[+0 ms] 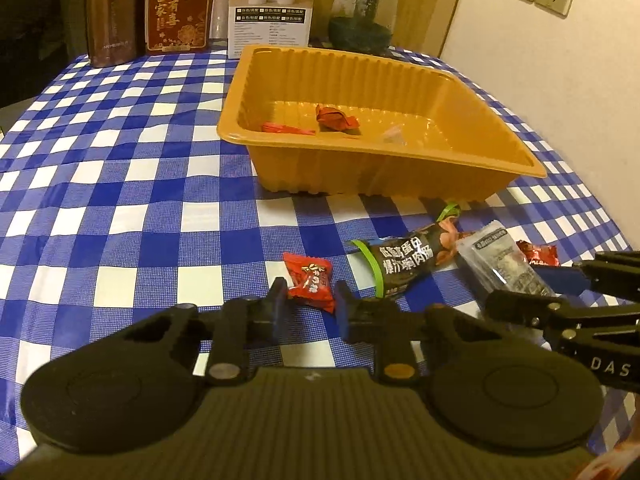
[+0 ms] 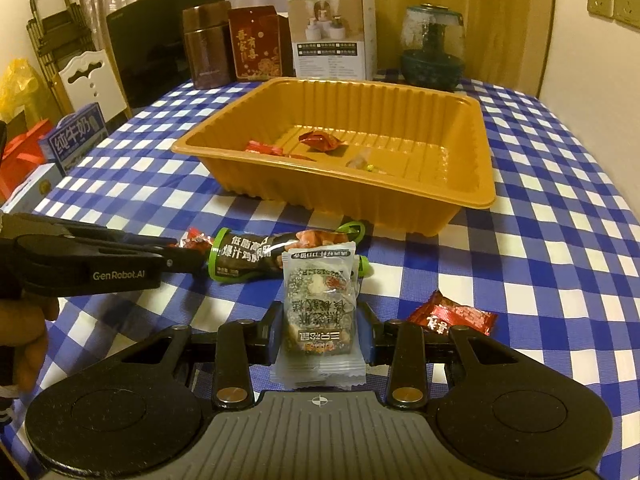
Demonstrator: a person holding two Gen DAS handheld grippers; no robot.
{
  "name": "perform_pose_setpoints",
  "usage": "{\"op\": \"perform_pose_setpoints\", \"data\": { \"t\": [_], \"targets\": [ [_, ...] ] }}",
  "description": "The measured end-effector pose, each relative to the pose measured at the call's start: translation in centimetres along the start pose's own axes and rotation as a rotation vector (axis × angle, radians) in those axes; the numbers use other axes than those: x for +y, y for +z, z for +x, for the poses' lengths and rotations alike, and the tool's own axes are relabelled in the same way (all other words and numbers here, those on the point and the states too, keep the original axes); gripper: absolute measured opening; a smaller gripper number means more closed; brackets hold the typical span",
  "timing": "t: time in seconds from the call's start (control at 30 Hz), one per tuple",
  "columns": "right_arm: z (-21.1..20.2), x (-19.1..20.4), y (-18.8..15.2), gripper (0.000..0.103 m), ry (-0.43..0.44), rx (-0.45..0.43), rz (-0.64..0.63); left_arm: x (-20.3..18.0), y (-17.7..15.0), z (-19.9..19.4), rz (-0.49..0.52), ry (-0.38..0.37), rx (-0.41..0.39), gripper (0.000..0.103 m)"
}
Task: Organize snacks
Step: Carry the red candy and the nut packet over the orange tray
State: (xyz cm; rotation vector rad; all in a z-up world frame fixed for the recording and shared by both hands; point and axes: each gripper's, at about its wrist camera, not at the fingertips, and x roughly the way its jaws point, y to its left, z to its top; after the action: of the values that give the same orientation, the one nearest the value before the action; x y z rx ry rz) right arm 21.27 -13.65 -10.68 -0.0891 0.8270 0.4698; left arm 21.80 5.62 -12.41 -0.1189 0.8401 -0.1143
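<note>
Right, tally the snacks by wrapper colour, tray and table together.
Red wrappers: 4
Black sausage pack: 1
Grey see-through cake pack: 1
Small clear wrapper: 1
Total: 7

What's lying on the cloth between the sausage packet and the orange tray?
Nothing but bare checked tablecloth. In the right wrist view, only a strip of cloth separates the sausage packet from the near wall of the orange tray.
</note>
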Motion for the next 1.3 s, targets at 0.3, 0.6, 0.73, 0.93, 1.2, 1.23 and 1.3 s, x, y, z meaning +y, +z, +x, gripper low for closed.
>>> {"op": "perform_pose_setpoints", "data": {
  "t": [0.3,0.6,0.73,0.93,1.2,1.23,1.3],
  "targets": [
    [0.1,0.1,0.1,0.038,0.001,0.003,-0.002,-0.1,0.1,0.5,0.016,0.013,-0.027,0.023],
    [0.1,0.2,0.2,0.038,0.002,0.000,-0.001,-0.4,0.3,0.9,0.037,0.027,-0.039,0.024],
    [0.1,0.2,0.2,0.038,0.001,-0.004,0.002,-0.6,0.3,0.9,0.058,0.029,-0.032,0.022],
    [0.1,0.3,0.6,0.038,0.001,-0.009,0.006,-0.7,0.1,0.1,0.070,0.009,-0.026,0.014],
    [-0.5,0.8,1.0,0.038,0.007,-0.027,0.006,-0.4,0.1,-1.9,0.063,-0.005,-0.044,0.014],
    [-0.5,1.0,1.0,0.038,0.009,-0.029,0.006,-0.4,0.2,-2.3,0.064,-0.006,-0.050,0.014],
    [-0.7,1.2,1.2,0.038,0.011,-0.036,0.004,-0.3,0.3,-3.1,0.062,-0.010,-0.063,0.014]
  ]
}}
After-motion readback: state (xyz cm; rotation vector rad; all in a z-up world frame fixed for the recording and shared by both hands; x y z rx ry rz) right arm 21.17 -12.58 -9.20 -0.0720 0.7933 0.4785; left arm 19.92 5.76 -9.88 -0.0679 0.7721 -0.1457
